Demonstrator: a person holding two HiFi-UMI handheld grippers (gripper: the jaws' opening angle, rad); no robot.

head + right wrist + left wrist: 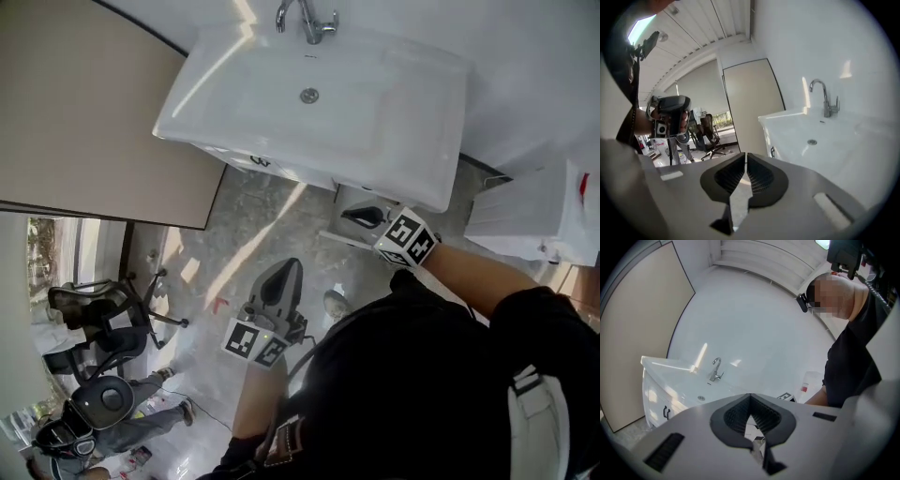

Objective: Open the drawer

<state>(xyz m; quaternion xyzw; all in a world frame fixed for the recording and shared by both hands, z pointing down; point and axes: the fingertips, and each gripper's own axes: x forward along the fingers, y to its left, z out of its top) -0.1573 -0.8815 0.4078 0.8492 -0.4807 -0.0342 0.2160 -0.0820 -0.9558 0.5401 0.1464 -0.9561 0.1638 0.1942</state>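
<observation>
To the left of your left tool stands a tall beige flat wall panel point(94, 103), and it plays no part here. Your left tool point(751, 398) has its jaws together, tips meeting, with nothing between them. Ahead of it and lower, off to its left, sits the white cabinet under the white glossy ceramic basin point(309, 122) with the chrome tap point(307, 21). The white flat-fronted drawer point(657, 401) is in that cabinet face, just under the basin's rim, well apart from both tools. It is shut as far as you can see. Two small dark metal handles point(665, 412) sit close together on that face. Expect the front to be stiff and smooth, slippery for flat pads, so don't try to pinch its edge. Take a handle instead: it looks thin and rigid, and you'd have to spread the jaws first to get around it. The drawer should run straight out on its slides with a moderate pull, so pull level and squarely. Your right tool point(745, 157) has its jaws closed to a hairline slit on nothing. From it the cabinet lies ahead and slightly to the right, a handle showing just beyond its tips and below.
</observation>
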